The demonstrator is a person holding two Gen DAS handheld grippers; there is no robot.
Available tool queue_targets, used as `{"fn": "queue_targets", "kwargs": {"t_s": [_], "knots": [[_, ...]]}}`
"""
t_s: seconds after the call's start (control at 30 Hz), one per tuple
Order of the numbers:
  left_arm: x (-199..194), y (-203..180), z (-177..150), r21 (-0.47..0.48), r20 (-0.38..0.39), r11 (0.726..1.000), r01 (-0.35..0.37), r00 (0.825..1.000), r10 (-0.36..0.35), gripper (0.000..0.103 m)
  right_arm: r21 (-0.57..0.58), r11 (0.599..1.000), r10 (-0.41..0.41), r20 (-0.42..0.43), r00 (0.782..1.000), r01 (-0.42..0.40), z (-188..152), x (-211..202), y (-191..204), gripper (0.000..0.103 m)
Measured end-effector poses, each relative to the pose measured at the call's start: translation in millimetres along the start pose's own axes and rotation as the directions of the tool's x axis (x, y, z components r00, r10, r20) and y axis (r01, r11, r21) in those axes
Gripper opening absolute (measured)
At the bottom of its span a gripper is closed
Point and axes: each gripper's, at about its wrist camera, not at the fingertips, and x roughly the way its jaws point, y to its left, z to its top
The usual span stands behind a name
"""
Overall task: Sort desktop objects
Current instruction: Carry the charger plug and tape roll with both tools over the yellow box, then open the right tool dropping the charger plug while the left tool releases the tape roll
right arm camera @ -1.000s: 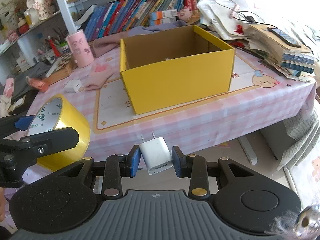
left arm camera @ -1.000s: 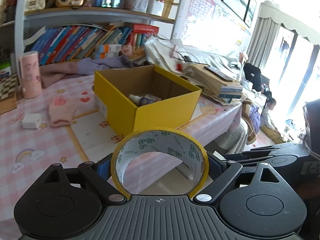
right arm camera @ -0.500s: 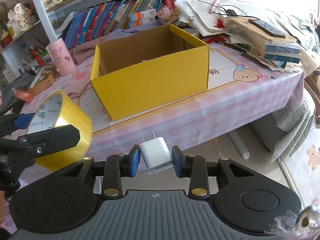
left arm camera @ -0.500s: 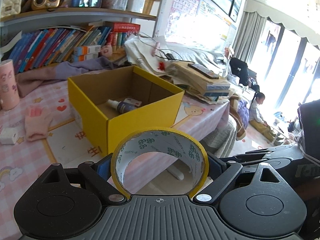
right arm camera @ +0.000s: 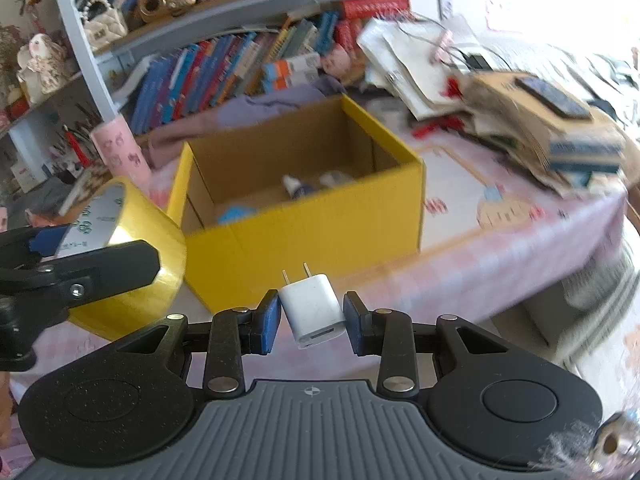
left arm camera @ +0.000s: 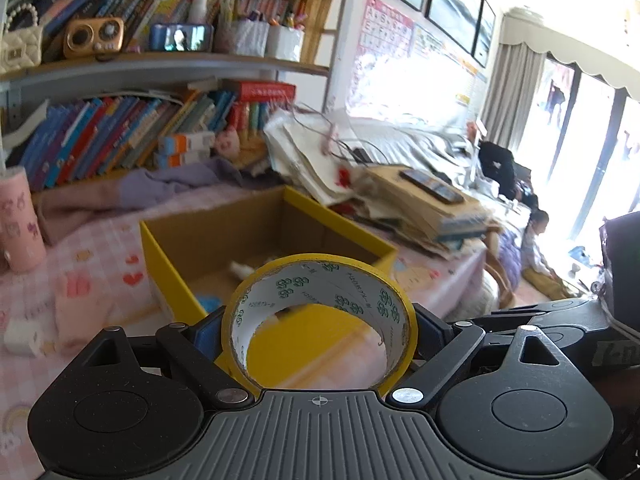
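My left gripper (left arm camera: 320,330) is shut on a roll of yellow tape (left arm camera: 394,294), held in front of the near wall of the yellow cardboard box (left arm camera: 168,256). The tape roll also shows at the left of the right wrist view (right arm camera: 128,276). My right gripper (right arm camera: 312,318) is shut on a white plug charger (right arm camera: 314,312), prongs pointing forward, just short of the box's front wall (right arm camera: 320,228). Inside the box lie a small bottle (right arm camera: 296,188) and a blue object (right arm camera: 236,213).
The box stands on a pink checked tablecloth (right arm camera: 500,248). A pink cup (left arm camera: 18,224), a pink cloth (left arm camera: 76,312) and a white adapter (left arm camera: 20,338) lie left of the box. A stack of books and papers (right arm camera: 540,128) sits to its right. Bookshelves (left arm camera: 120,136) rise behind.
Both grippers have risen and moved closer to the box with their loads still held. The box's inside now shows in the right wrist view.
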Motion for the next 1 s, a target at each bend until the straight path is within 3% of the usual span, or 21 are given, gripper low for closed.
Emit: {"fn": "queue_targets", "kwargs": {"t_s": [0.27, 0.47, 0.77, 1.0], "knots": [[23.2, 8.0, 24.9, -0.02, 0.047, 0.996, -0.089, 0.995, 0.089, 0.093, -0.12, 0.99, 0.079, 0.05, 0.996, -0.072, 53.7, 29.8, -1.7, 0.031], [44.8, 15.3, 38.8, -0.044, 0.055, 0.986, -0.163, 0.985, 0.166, 0.093, -0.182, 0.976, 0.13, 0.03, 0.991, -0.122, 80.3, 61.6, -8.5, 0.031], [80.2, 28.4, 53.6, -0.071, 0.029, 0.967, -0.245, 0.968, 0.248, 0.093, -0.282, 0.941, 0.181, -0.046, 0.982, -0.187, 100.4, 110.3, -14.9, 0.031], [121.4, 45.0, 61.0, -0.111, -0.035, 0.955, -0.276, 0.961, 0.274, 0.093, -0.366, 0.901, 0.192, -0.149, 0.97, -0.235, 101.2, 145.6, -20.2, 0.031]]}}
